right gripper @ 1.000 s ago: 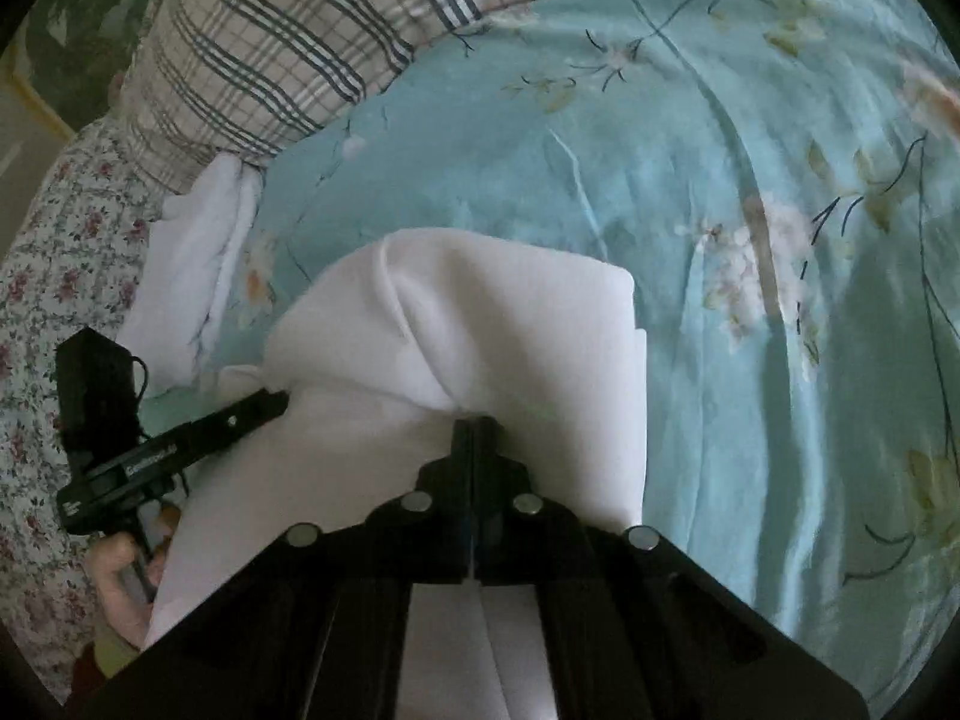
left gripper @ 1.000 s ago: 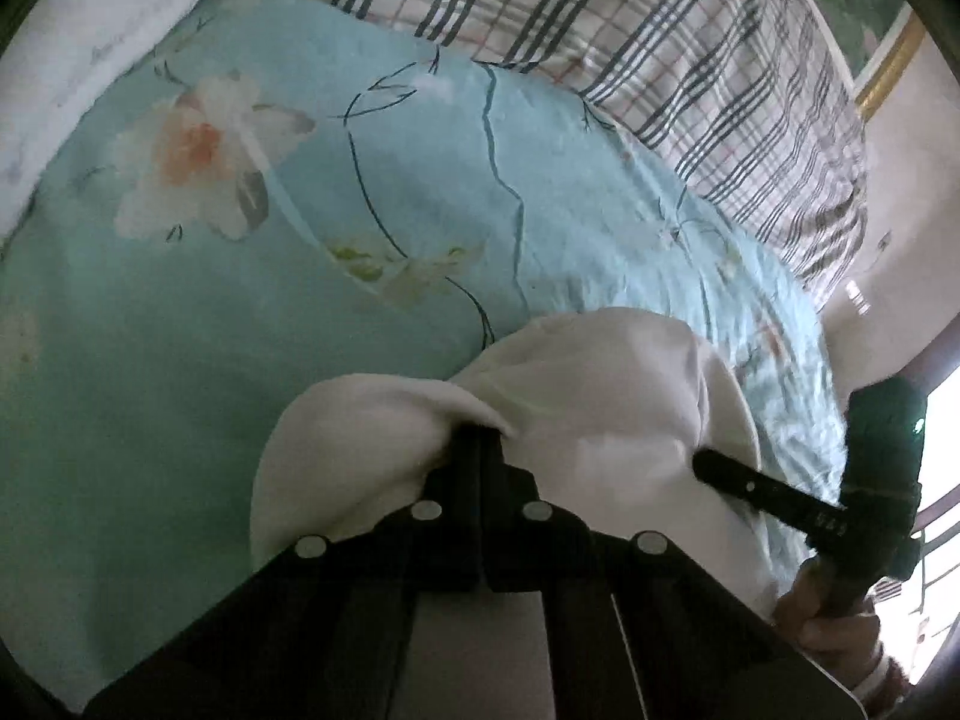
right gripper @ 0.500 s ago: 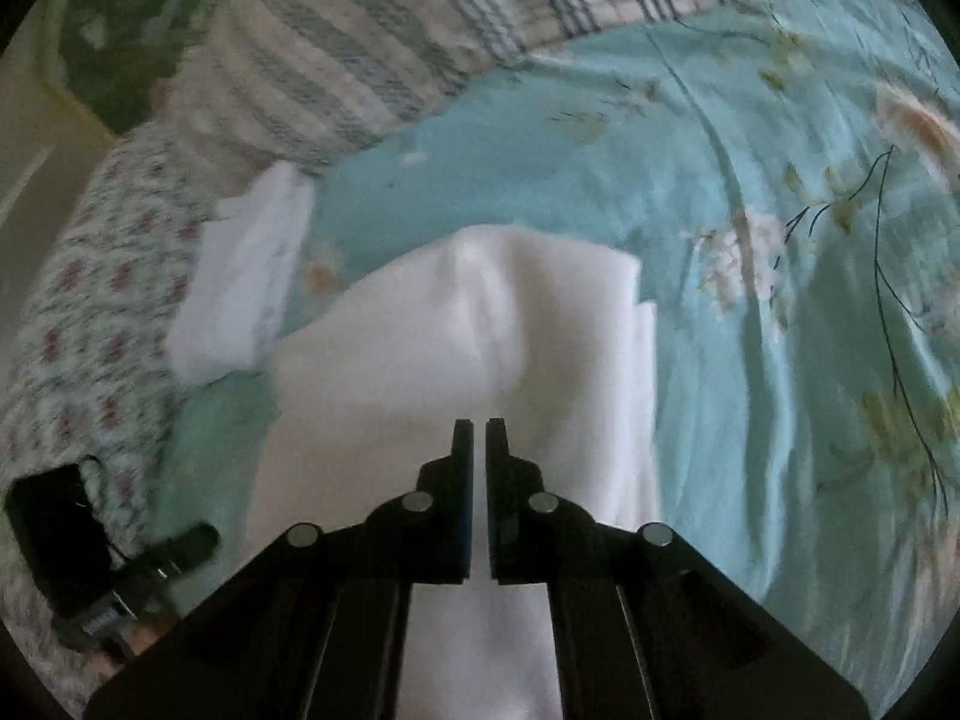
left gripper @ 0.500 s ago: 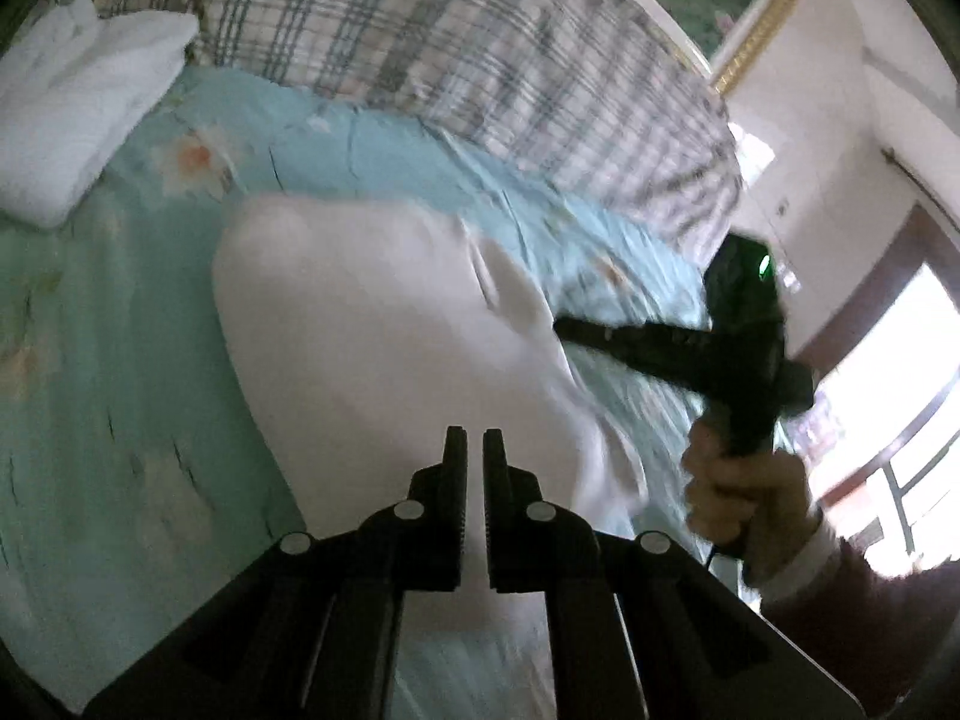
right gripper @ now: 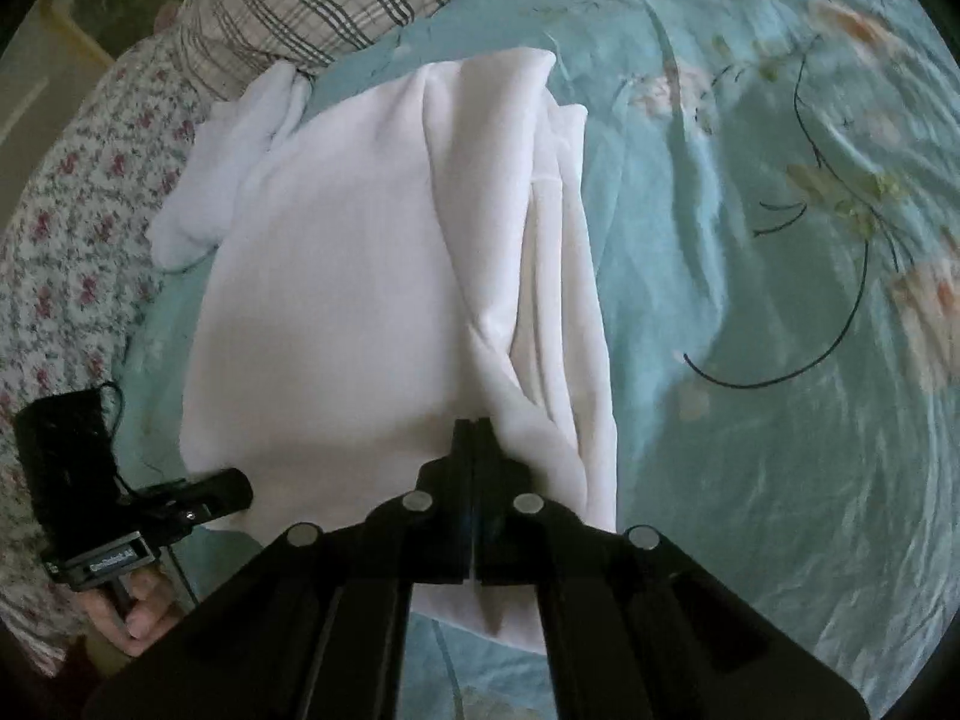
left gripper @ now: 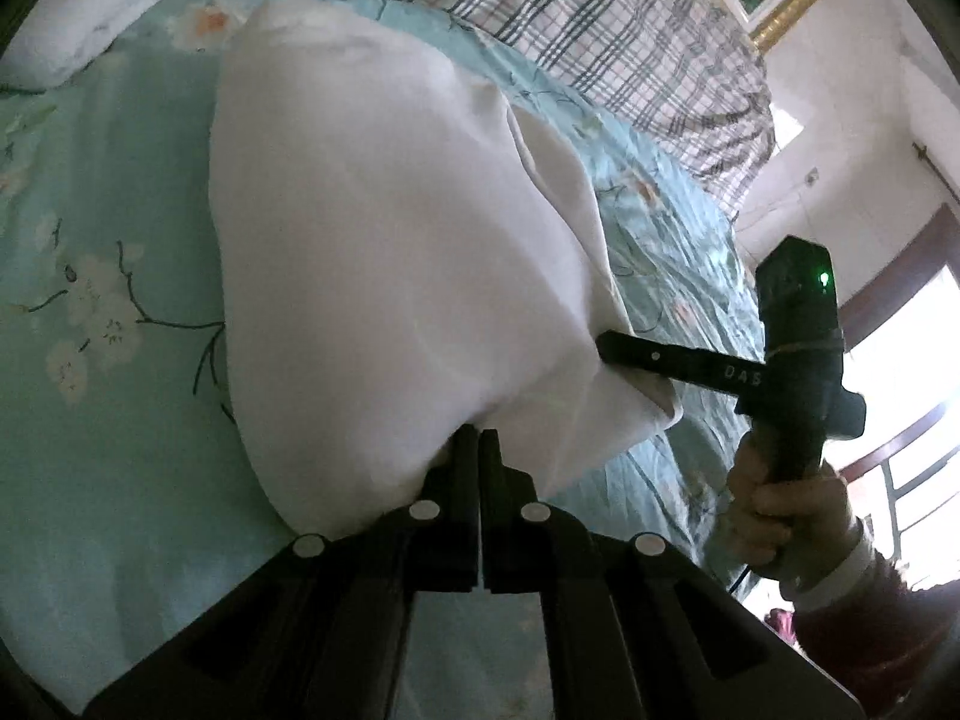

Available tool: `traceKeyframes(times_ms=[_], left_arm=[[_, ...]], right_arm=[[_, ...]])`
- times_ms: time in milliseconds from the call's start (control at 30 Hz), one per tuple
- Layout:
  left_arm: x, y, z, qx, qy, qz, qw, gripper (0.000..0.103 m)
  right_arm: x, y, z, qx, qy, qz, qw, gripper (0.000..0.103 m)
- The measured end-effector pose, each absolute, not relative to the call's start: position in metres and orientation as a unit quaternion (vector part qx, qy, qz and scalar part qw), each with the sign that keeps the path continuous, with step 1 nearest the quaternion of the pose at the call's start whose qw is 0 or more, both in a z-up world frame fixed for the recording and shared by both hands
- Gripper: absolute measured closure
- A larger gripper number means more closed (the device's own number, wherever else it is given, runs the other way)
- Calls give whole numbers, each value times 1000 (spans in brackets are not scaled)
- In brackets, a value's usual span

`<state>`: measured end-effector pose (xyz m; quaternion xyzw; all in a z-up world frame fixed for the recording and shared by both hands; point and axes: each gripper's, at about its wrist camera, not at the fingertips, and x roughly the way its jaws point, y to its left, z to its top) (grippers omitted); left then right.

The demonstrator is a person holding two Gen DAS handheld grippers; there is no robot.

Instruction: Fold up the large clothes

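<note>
A large white garment (left gripper: 384, 228) lies folded lengthwise on the teal floral bedsheet (left gripper: 108, 420); it also shows in the right wrist view (right gripper: 360, 276). My left gripper (left gripper: 480, 438) is shut on the garment's near edge at its left corner. My right gripper (right gripper: 474, 426) is shut on the near edge at the right side, where folds bunch. Each gripper shows in the other's view: the right one (left gripper: 612, 345) and the left one (right gripper: 237, 489), both at the cloth's near edge.
A folded white cloth (right gripper: 228, 162) lies at the far left by the plaid pillow (left gripper: 600, 18). A floral quilt (right gripper: 78, 228) runs along the left side. The sheet (right gripper: 780, 300) stretches right of the garment. A wall and window (left gripper: 900, 360) are at the right.
Half a second ago both grippers stood slightly open above the garment. Now both have closed on its near edge, and the cloth stretches out in front of them.
</note>
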<state>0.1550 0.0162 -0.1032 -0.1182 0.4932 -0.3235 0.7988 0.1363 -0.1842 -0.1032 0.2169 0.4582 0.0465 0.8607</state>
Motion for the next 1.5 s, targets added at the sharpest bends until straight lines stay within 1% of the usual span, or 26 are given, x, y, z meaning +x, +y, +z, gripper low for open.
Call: traceKeyframes(times_ms=[100,133,167,200,233,300,333,367,433,467,500,533,667,767,833,867,900,933,1033,1100,1233,1267,1300,1367,1467,1500], left_arm=[[150,20,-89,-123,485,-322,803,102],[148,22,-82,-124,479,-324,806,99],[146,25,-75,-126,472,-324,810,90],[144,32,-65,-133,461,-320,817,84],[144,37,-60,-137,455,-314,822,76],[147,50,-49,-150,444,-293,833,72],[149,57,-45,-157,438,-286,838,69],[152,62,-43,-162,432,-279,842,62],[162,71,-47,-171,434,-260,845,54],[168,73,-51,-178,442,-254,842,54],[174,76,-55,-186,447,-255,837,54],[177,77,-57,-190,449,-256,835,54],[191,74,-68,-195,461,-244,831,53],[199,73,-77,-198,468,-236,828,50],[202,73,-83,-200,471,-238,825,46],[205,71,-87,-202,476,-241,822,45],[208,70,-88,-202,478,-240,820,45],[210,68,-88,-201,478,-240,821,45],[214,59,-85,-181,476,-242,826,44],[214,52,-89,-165,480,-244,827,40],[218,44,-99,-160,489,-246,821,39],[219,43,-101,-161,490,-246,820,39],[219,43,-102,-162,491,-247,819,39],[220,43,-103,-163,492,-248,818,39],[221,43,-103,-163,491,-248,819,39],[221,43,-103,-162,492,-247,819,39]], right_arm=[[134,-186,-102,224,455,46,860,103],[133,-188,-103,226,454,46,861,103],[133,-189,-103,227,454,46,861,103],[132,-191,-103,229,453,45,860,103],[131,-192,-102,233,455,43,859,103],[128,-186,-92,220,459,44,860,103],[125,-184,-85,212,453,48,864,100],[122,-182,-75,205,444,49,871,99],[119,-186,-60,215,424,50,878,85],[117,-192,-54,226,412,47,881,61],[119,-199,-51,234,400,40,885,43],[122,-203,-50,236,396,35,887,42],[145,-212,-57,247,407,41,878,44],[168,-206,-63,244,415,44,875,47],[184,-205,-74,252,424,39,869,50],[192,-205,-78,256,429,38,866,54],[199,-206,-84,263,435,41,860,83],[202,-208,-87,277,438,48,854,98],[187,-219,-69,301,387,55,870,98],[174,-225,-63,299,374,39,877,99],[178,-229,-101,297,426,7,854,99],[178,-229,-102,300,424,6,854,99],[177,-227,-97,295,422,2,857,98],[172,-222,-79,279,418,-15,864,92],[166,-206,-43,234,379,-12,895,92],[169,-202,-39,229,377,-1,898,92]])
